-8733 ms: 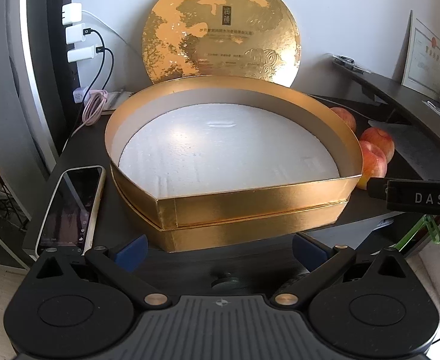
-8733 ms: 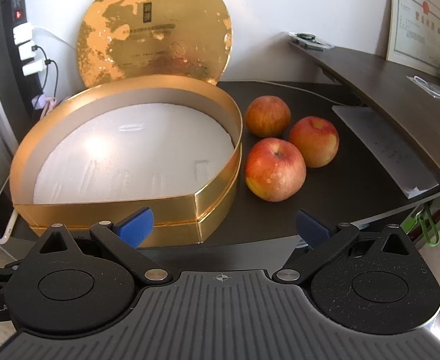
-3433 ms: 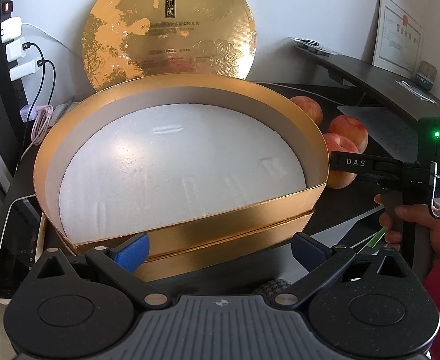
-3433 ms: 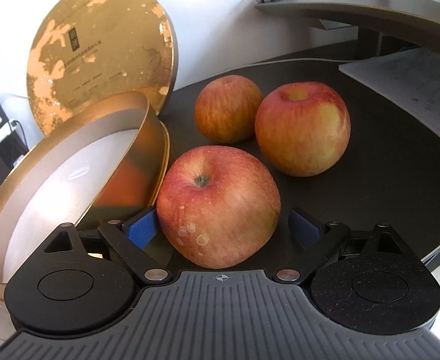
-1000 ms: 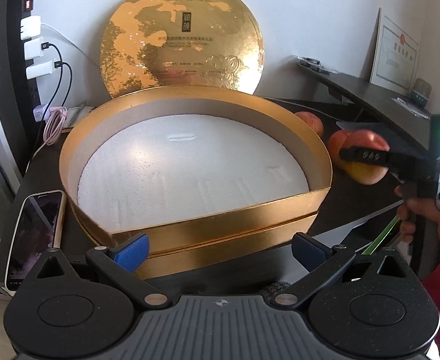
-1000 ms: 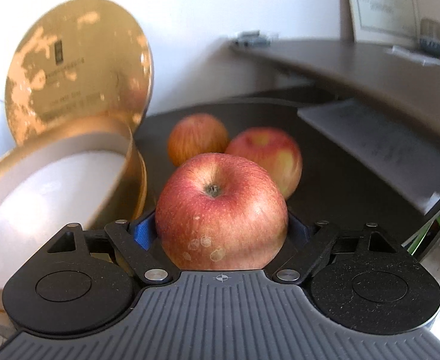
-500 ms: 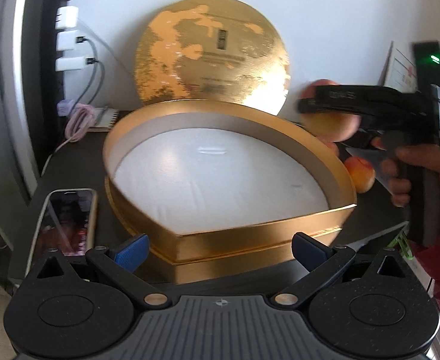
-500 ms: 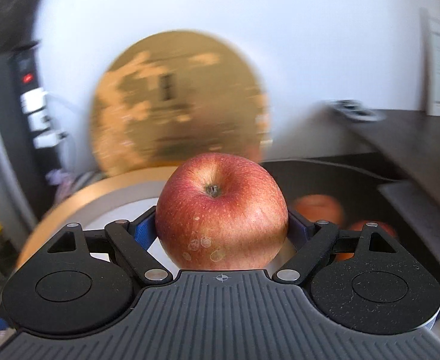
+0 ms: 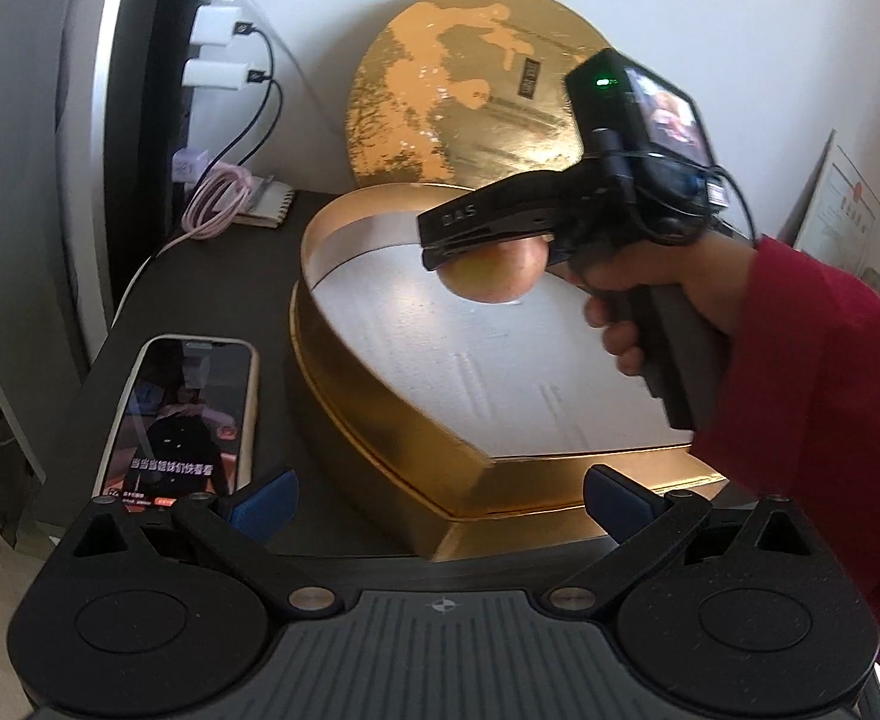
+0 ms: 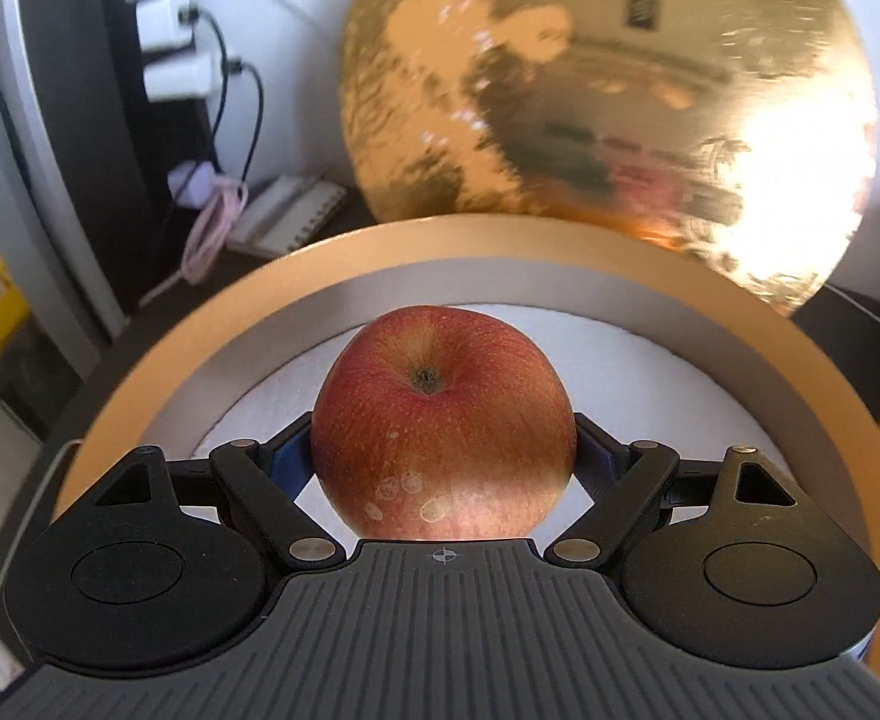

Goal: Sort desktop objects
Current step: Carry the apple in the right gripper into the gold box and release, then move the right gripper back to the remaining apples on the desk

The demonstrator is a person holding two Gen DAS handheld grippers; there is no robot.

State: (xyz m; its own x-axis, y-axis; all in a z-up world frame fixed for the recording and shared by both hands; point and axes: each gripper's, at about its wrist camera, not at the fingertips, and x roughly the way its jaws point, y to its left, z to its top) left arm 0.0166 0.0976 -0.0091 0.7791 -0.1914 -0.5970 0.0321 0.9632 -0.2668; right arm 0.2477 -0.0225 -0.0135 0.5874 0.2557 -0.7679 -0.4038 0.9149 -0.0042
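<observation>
The right gripper (image 10: 442, 456) has its jaws pressed on both sides of a red apple (image 10: 442, 426), so the apple fills the gap between the blue pads (image 10: 290, 459). The apple is round and smooth, red with yellow streaks and a few pale spots low down. Its stem dip faces up and a little toward the camera. From the left wrist view, the apple (image 9: 490, 273) hangs in the air just over the white floor of the gold box (image 9: 380, 420), near the back of it, and does not seem to touch it. A hand (image 9: 649, 294) in a red sleeve (image 9: 817, 396) grips the handle. The left gripper (image 9: 437, 495) has its jaws spread wide and holds nothing; it waits in front of the box's pointed corner. The box is shiny gold card with a tall rim, round at the back and pointed at the front, and its white floor looks like bumpy foam. A round gold lid (image 9: 469, 90) leans against the wall behind it. A phone (image 9: 188, 414) lies flat on the dark tabletop (image 9: 212, 288), just left of the box.
</observation>
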